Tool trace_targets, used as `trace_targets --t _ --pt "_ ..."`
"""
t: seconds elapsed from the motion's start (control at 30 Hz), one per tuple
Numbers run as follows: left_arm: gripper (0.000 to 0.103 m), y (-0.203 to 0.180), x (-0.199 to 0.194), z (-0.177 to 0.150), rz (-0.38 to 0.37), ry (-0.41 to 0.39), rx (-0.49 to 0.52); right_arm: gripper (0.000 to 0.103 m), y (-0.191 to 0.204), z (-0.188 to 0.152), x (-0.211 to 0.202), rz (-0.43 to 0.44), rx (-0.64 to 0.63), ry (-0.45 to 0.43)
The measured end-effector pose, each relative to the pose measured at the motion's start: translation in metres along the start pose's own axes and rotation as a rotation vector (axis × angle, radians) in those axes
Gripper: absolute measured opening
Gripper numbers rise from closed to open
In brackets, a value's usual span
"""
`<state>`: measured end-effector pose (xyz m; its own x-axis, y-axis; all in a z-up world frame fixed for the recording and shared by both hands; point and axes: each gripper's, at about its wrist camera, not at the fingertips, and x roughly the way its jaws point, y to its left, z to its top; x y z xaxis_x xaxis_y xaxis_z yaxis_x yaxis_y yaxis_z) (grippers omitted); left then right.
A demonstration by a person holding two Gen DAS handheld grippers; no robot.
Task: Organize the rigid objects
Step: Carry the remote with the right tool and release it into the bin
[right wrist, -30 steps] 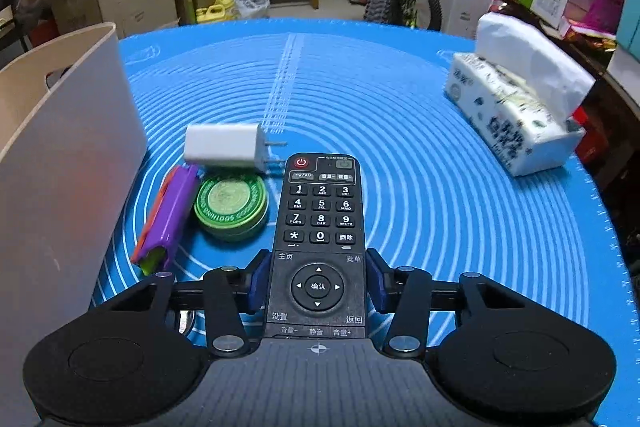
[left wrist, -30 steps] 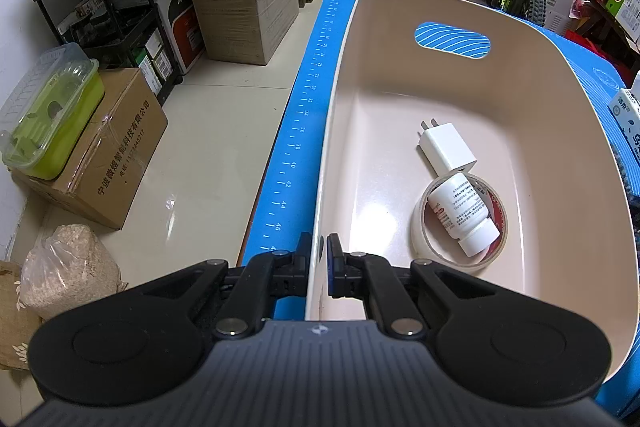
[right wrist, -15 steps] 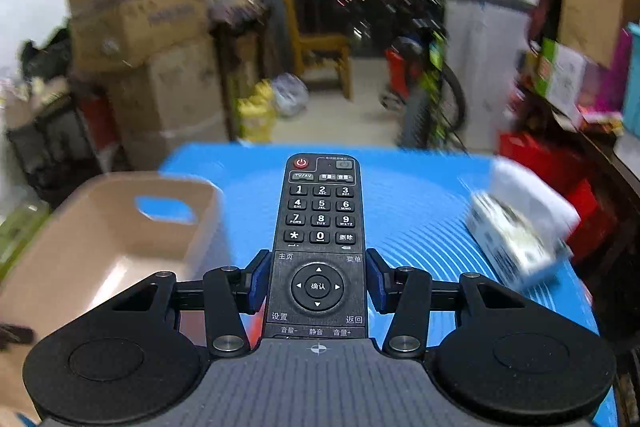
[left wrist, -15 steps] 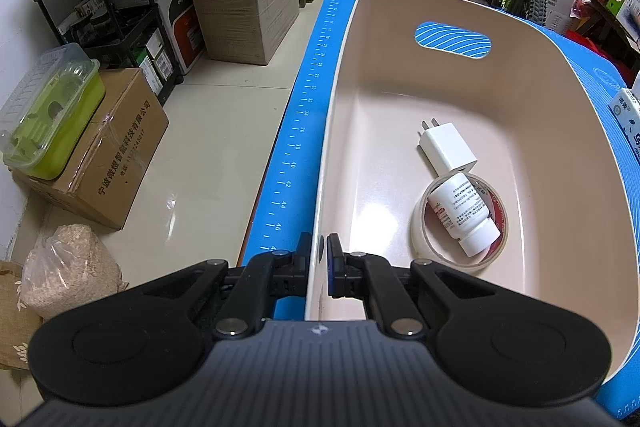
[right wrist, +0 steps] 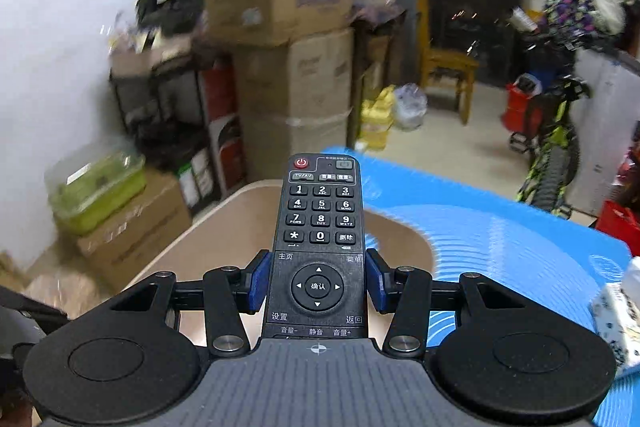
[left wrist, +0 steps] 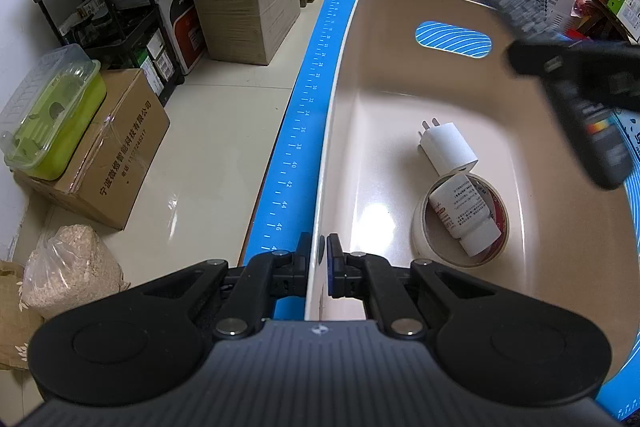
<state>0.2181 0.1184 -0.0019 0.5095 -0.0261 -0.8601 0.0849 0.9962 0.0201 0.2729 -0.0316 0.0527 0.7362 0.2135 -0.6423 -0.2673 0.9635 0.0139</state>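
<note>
The left gripper (left wrist: 319, 269) points steeply down at the near end of the beige bin (left wrist: 552, 267), its two fingers pinched tight on the bin's near rim, one finger outside the wall and the other inside. The bin sits on a blue mat (left wrist: 298, 147) that covers the desk. Inside the bin lie a white charger plug (left wrist: 448, 147) and a white pill bottle (left wrist: 464, 217); the bottle lies on its side inside a roll of tape (left wrist: 424, 231), with its far end touching the plug. The right gripper (right wrist: 318, 285) is raised above the bin's far part and tilts downward, its fingers part open and clamped on the sides of a black remote control (right wrist: 320, 227), which sticks out forward along the fingers with its buttons facing up. In the left wrist view the remote (left wrist: 596, 135) shows blurred, above the bin's right side.
</note>
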Motion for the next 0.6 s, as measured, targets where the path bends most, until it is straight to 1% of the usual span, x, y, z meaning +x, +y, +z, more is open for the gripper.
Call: trace_targets --t 0.1,0.33,0.53,0.6 --pt "0.009 0.001 0.0 0.0 -0.002 0.0 0.0 0.054 0.011 0.0 0.023 0.013 -0.019 0.089" --pt "0.009 0.001 -0.001 0.0 -0.004 -0.001 0.0 0.054 0.025 -0.009 0.062 0.015 -0.076 0.237" --pt "0.009 0.002 -0.001 0.0 -0.003 0.0 0.0 0.054 0.031 -0.016 0.082 0.002 -0.102 0.29" --pt "0.009 0.002 -0.001 0.0 -0.003 -0.001 -0.001 0.054 0.035 -0.015 0.088 -0.016 -0.134 0.297"
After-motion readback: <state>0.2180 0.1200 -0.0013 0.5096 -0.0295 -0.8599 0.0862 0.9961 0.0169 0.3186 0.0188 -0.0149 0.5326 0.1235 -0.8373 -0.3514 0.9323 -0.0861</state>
